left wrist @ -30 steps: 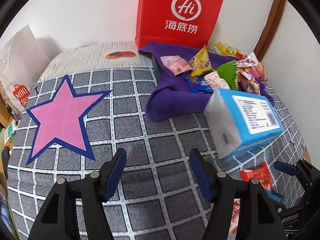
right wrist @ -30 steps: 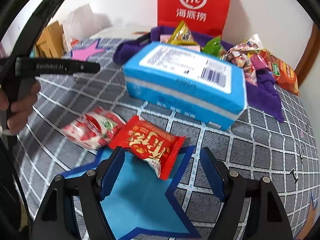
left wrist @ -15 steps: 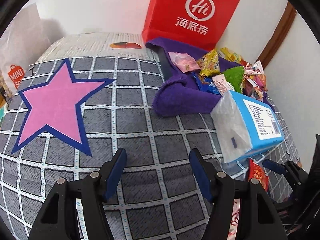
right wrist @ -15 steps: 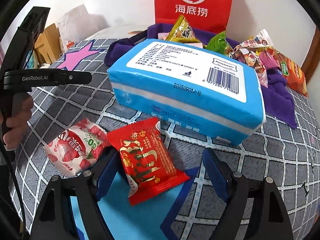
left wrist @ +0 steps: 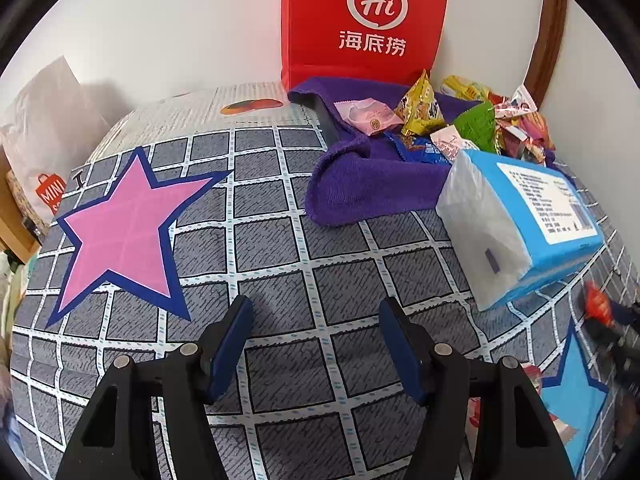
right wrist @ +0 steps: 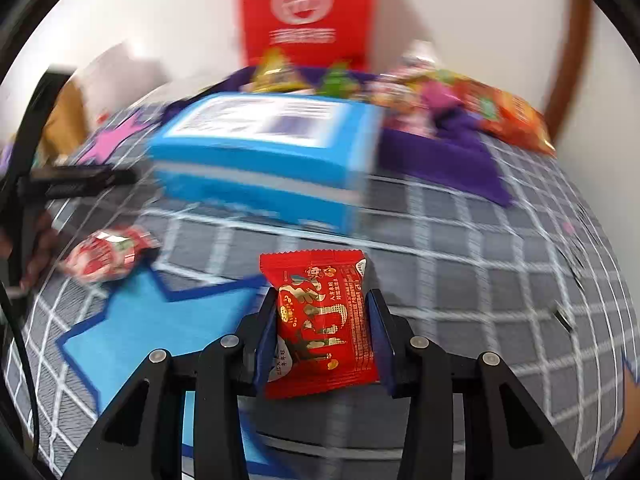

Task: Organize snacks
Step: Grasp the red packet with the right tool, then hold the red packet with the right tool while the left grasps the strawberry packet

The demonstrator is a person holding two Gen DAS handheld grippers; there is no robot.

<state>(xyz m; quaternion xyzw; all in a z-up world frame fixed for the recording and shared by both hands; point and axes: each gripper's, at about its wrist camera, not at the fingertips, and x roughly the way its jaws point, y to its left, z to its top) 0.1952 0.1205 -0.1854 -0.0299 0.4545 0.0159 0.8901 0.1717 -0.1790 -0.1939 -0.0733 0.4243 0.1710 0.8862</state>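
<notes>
My right gripper is shut on a red snack packet and holds it above the checked cloth, right of the blue star. A red-and-white snack bag lies at the star's far left tip. My left gripper is open and empty over the grey checked cloth, right of the pink star. A heap of snacks lies on a purple towel at the back. The right gripper shows blurred at the right edge of the left wrist view.
A blue tissue pack lies between the towel and the blue star; it also shows in the right wrist view. A red paper bag stands against the wall behind the towel. A white shopping bag stands at far left.
My right gripper has closed on the red snack packet and lifted it off the blue star, moving right. My left gripper stayed open and swung slightly.
</notes>
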